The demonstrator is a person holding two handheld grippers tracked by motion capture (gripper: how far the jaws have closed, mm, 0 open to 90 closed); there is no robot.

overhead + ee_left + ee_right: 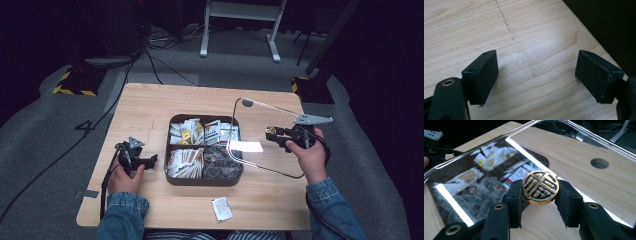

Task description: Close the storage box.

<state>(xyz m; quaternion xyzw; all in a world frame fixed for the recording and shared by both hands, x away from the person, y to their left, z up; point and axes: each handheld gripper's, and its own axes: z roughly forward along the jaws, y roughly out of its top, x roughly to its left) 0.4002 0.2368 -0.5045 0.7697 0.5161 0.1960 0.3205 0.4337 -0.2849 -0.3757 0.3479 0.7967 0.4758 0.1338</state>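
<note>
A dark brown compartment box (pixel 204 182) with sachets and packets sits mid-table. Its clear lid (pixel 260 131) hangs tilted over the box's right side. My right gripper (pixel 273 134) is shut on the lid's gold knob (pixel 271 132). In the right gripper view both pads clamp the round gold knob (pixel 540 187), and the glass lid (pixel 486 177) stretches away behind it, with the box's contents seen through it. My left gripper (pixel 152 160) rests on the table just left of the box, open. In the left gripper view the left gripper (pixel 536 75) has only bare wood between its pads.
One white sachet (pixel 222 208) lies near the table's front edge. A round hole (pixel 247 102) is cut in the tabletop behind the box. The box's dark wall (pixel 611 25) stands close to the left gripper. Cables and stand legs are on the floor beyond.
</note>
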